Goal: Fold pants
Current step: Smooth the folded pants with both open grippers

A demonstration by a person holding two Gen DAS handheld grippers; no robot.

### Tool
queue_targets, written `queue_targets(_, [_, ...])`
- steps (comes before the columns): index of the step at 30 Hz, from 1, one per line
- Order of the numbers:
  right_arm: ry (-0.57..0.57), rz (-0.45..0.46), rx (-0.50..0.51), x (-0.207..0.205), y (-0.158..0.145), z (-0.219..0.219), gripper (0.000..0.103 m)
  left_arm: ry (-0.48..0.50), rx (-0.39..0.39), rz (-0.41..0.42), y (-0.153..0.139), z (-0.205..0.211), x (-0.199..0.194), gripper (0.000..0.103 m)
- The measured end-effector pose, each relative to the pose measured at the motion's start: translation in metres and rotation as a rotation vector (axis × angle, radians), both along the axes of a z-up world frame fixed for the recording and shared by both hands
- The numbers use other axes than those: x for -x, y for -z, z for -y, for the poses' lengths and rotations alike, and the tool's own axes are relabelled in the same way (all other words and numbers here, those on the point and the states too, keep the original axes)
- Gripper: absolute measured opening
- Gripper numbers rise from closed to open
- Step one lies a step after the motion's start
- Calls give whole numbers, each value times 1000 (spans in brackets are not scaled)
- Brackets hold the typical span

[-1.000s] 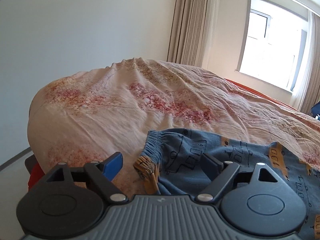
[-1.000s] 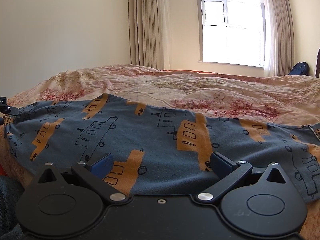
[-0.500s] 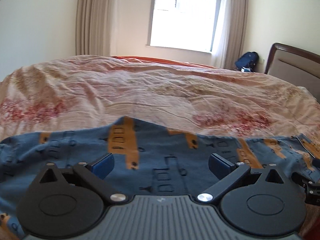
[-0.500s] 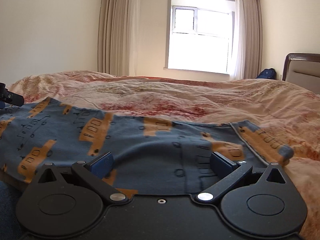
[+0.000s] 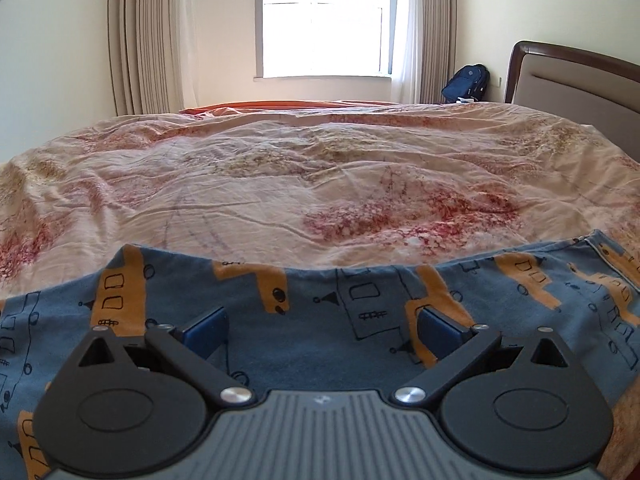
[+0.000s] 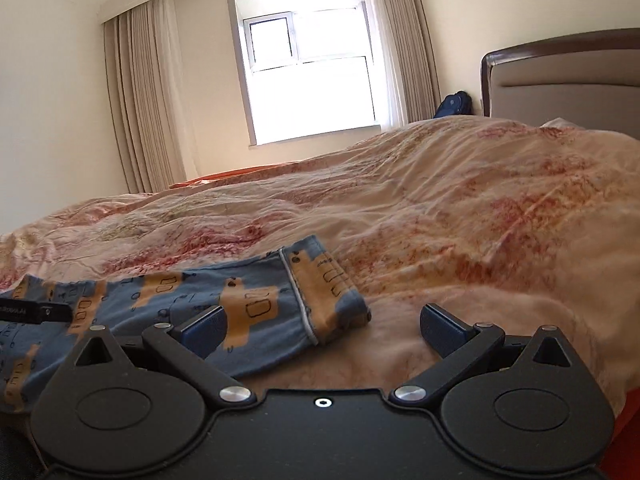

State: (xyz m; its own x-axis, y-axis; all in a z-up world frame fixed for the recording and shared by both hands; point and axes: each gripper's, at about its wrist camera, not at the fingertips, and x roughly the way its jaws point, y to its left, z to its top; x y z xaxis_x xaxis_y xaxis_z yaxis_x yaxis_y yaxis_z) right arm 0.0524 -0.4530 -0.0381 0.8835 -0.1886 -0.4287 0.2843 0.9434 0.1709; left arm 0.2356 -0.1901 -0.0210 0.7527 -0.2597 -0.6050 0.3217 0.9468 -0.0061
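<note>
Blue pants (image 5: 320,320) with orange vehicle prints lie flat along the near edge of the bed. My left gripper (image 5: 322,330) is open and empty, low over the middle of the pants. In the right wrist view the pants' cuff end (image 6: 316,280) lies ahead and to the left. My right gripper (image 6: 322,326) is open and empty, with the cuff between its fingers near the left fingertip (image 6: 204,326). A black part of the left gripper (image 6: 36,311) shows at the far left of the right wrist view.
A rumpled pink floral duvet (image 5: 320,184) covers the bed. A brown headboard (image 5: 576,80) stands at the right. A window (image 5: 324,20) with curtains is behind, and a dark backpack (image 5: 466,82) sits in the corner.
Both grippers have swung right along the pants. The left went from the waistband end to the middle. The right went from the middle to the cuff end. Both stayed open.
</note>
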Motion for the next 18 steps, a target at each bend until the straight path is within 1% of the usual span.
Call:
queue_targets(3, [-28, -13, 6, 4, 2, -16, 103, 32, 26, -4, -9, 19, 0, 102])
queue_targets(5, [-55, -13, -7, 4, -1, -23, 103, 47, 23, -10, -11, 35, 0, 102])
queue_targets(8, [-89, -4, -62, 3, -5, -22, 103, 60, 37, -46, -4, 55, -2, 102])
queue_targets(11, [-88, -2, -132, 3, -4, -13, 102, 35, 62, -76, 12, 66, -4, 102])
queue_targets(12, [-86, 3, -158, 3, -4, -10, 102, 22, 66, -69, 18, 67, -3, 102])
queue_targets(13, [-84, 8, -181, 3, -4, -7, 102, 12, 73, -39, 25, 66, -1, 103])
queue_targets(15, [-80, 22, -221, 3, -2, -2, 102, 10, 60, -2, 35, 68, 0, 103])
queue_targets(18, [-68, 36, -273, -1, 2, 6, 103, 20, 52, 10, 36, 69, -1, 103])
